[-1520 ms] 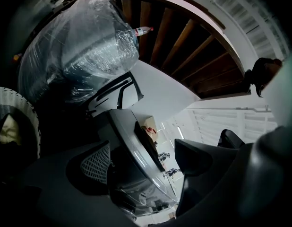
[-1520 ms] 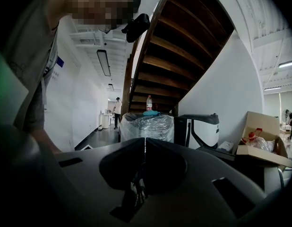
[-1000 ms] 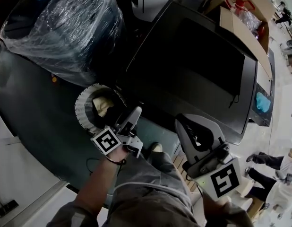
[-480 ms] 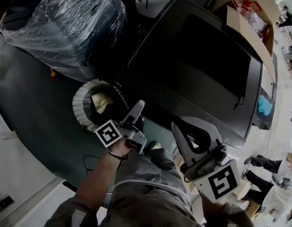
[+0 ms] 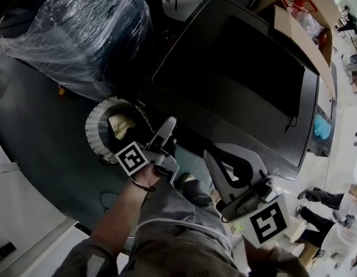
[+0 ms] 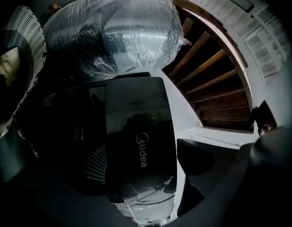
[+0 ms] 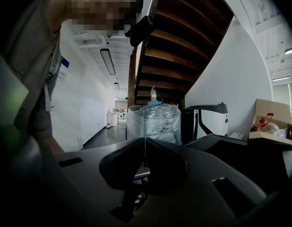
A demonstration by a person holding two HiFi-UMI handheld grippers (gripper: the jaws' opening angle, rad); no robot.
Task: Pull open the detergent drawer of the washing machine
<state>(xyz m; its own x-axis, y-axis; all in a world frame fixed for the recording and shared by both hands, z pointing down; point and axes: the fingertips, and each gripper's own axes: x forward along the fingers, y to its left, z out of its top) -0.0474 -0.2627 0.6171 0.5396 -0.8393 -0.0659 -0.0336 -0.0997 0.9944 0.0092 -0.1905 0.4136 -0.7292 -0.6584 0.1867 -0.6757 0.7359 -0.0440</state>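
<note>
The washing machine (image 5: 236, 79) is dark and seen from above, its top filling the middle of the head view. My left gripper (image 5: 168, 124) hovers at its front left corner. In the left gripper view the glossy black drawer front (image 6: 141, 145) with a white brand name lies between the two dark jaws, which stand apart; my left gripper (image 6: 146, 174) is open. I cannot tell whether a jaw touches the panel. My right gripper (image 5: 222, 157) hangs in front of the machine near the person's knee. Its jaws (image 7: 145, 143) meet with nothing between them.
A white ribbed laundry basket (image 5: 97, 131) with cloth inside stands left of the machine. A large plastic-wrapped bundle (image 5: 74, 33) sits behind it. Cardboard boxes (image 5: 300, 22) are at the back right, wooden stairs (image 6: 212, 79) rise overhead, and people (image 5: 328, 206) stand at the right.
My left gripper has risen slightly towards the machine's front corner. The right gripper has drifted a little left. Both jaw states look the same.
</note>
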